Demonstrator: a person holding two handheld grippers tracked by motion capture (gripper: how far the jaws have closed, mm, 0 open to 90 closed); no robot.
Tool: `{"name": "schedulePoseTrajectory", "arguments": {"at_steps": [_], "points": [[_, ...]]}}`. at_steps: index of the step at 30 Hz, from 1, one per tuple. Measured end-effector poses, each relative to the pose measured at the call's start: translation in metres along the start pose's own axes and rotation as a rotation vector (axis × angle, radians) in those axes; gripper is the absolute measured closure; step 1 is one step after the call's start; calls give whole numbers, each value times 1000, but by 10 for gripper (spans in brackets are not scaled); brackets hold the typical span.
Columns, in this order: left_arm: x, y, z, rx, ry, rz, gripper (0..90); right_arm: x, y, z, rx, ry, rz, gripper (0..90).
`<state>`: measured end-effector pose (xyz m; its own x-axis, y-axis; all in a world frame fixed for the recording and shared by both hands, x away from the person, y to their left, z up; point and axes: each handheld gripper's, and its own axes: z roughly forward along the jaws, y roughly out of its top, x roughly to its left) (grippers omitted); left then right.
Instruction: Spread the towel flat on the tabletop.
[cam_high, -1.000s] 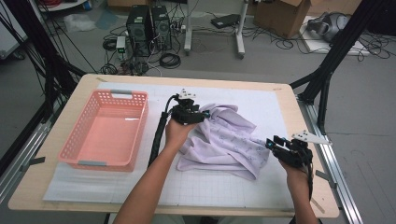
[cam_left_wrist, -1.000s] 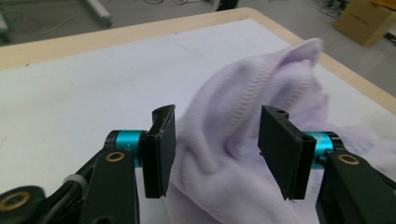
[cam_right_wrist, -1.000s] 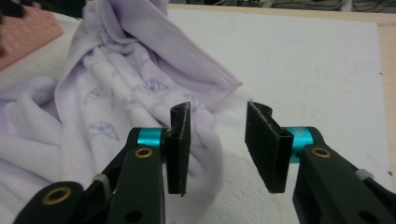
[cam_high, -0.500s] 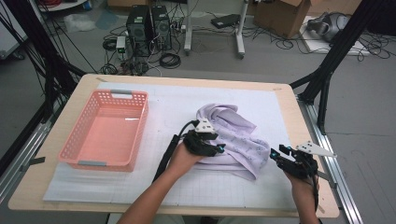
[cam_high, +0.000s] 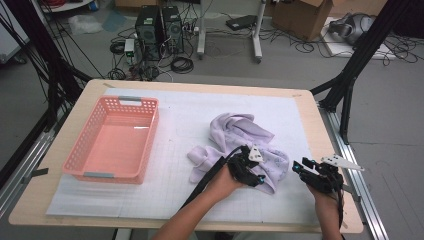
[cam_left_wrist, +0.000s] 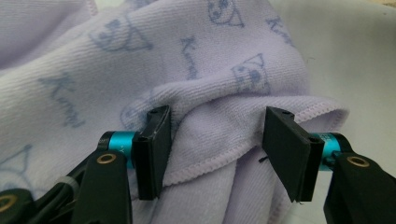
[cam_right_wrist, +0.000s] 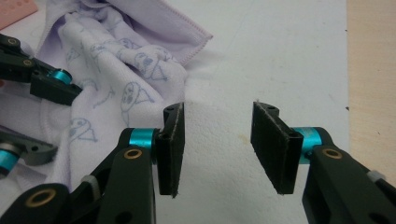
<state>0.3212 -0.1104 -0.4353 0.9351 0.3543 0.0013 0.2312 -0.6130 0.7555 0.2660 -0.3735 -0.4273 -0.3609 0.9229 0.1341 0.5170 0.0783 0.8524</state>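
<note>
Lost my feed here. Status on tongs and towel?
Left tongs just opened wider, towel hem between them. Right tongs open, over bare mat. Nothing in the way.

1. Table (cam_high: 60, 165): light wooden top with rounded corners, covered by a white gridded mat (cam_high: 190, 115).
2. Floor (cam_high: 300, 65): grey, strewn with black cables (densest at 11 to 12 o'clock).
3. Two black computer towers (cam_high: 160, 25) stand on the floor at 11 o'clock.
4. A cardboard box (cam_high: 300, 15) sits at 1 o'clock.
5. Black frame struts (cam_high: 350, 85) rise at 2 o'clock; more at 10 o'clock.
6. Light is even and diffuse.
</note>
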Motion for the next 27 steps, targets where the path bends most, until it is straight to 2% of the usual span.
{"name": "schedulePoseTrajectory", "arguments": {"at_steps": [2,4,7,10,11,12,15,17,19,21,24,27], "points": [[-2,-1,4,13,11,14,426,0,0,1,1,0,-1,539],[-1,-1,6,5,25,10,466,1,0,2,3,2,0,539],[2,-2,6,-3,38,1,637,2,1,1,-1,4,-2,539],[7,-2,0,-26,13,-26,734,1,0,1,-1,-3,-5,539],[10,-1,-5,-49,-2,-48,739,0,0,0,1,-7,-8,539],[14,-1,-10,-93,-22,-84,740,0,-1,0,-1,-10,-7,540],[29,2,-35,-260,-51,-212,745,-3,-1,-1,-4,-18,0,539],[43,1,-55,-345,-41,-279,745,-4,-2,-2,-8,-18,7,539],[57,-3,-74,-406,-15,-326,746,-3,-2,-1,-4,-14,19,539],[70,-10,-88,-450,22,-374,745,0,-1,2,-1,5,15,539],[87,-21,-103,-475,61,-434,744,10,3,13,16,44,-23,536],[96,-29,-113,-489,102,-453,744,25,9,28,32,93,-65,535]]}}
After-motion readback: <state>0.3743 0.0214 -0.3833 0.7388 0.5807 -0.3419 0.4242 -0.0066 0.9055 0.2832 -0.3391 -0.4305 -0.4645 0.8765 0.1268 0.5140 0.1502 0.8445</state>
